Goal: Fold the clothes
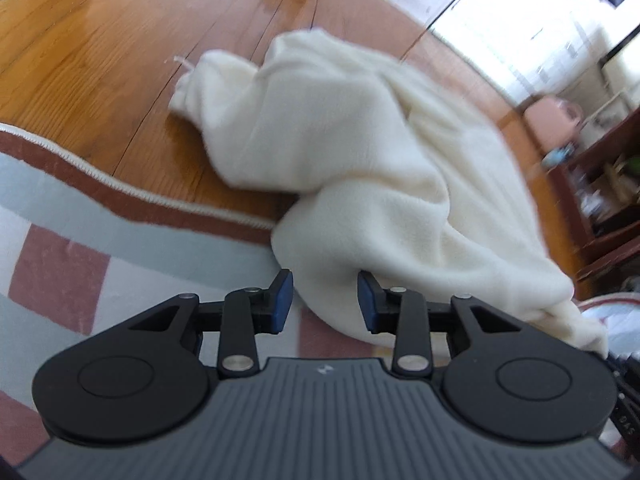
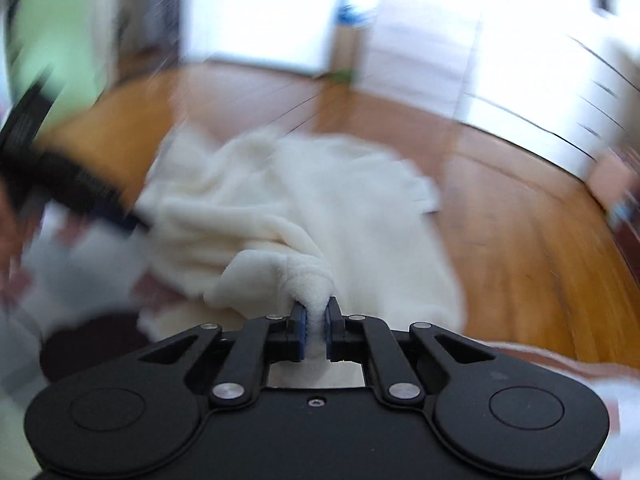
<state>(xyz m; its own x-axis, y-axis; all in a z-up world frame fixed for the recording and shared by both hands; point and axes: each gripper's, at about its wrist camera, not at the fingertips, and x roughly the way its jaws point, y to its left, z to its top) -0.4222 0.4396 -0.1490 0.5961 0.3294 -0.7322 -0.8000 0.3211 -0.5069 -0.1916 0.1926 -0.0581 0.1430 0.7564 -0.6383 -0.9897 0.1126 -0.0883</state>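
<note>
A cream fleece garment (image 1: 360, 152) is seen lying crumpled, mostly on the wooden floor (image 1: 100, 40), with its near end draped over the edge of a checked rug (image 1: 80, 216). It is judged to be soft, light and limp, with a thick pile that is easily bunched; no shape will be held by it, so it is best taken at a hem or corner, where a single layer can be pinched, and lifted from two well-separated points. A ridge of the fleece (image 2: 308, 280) is pinched between the nearly closed pads of the right gripper (image 2: 316, 326), and the pile bulges above them. The left gripper (image 1: 325, 300) is held partly spread, a fold of the cloth lying between its blue pads (image 1: 283, 300), but it cannot be told whether the cloth is pressed there. The right wrist view is badly smeared, so the dark shape at its left edge (image 2: 60, 184) is only probably the other gripper. The kind of garment, its sleeves and its far edge cannot be made out, and the shelves (image 1: 608, 184) are cut off at the frame.
</note>
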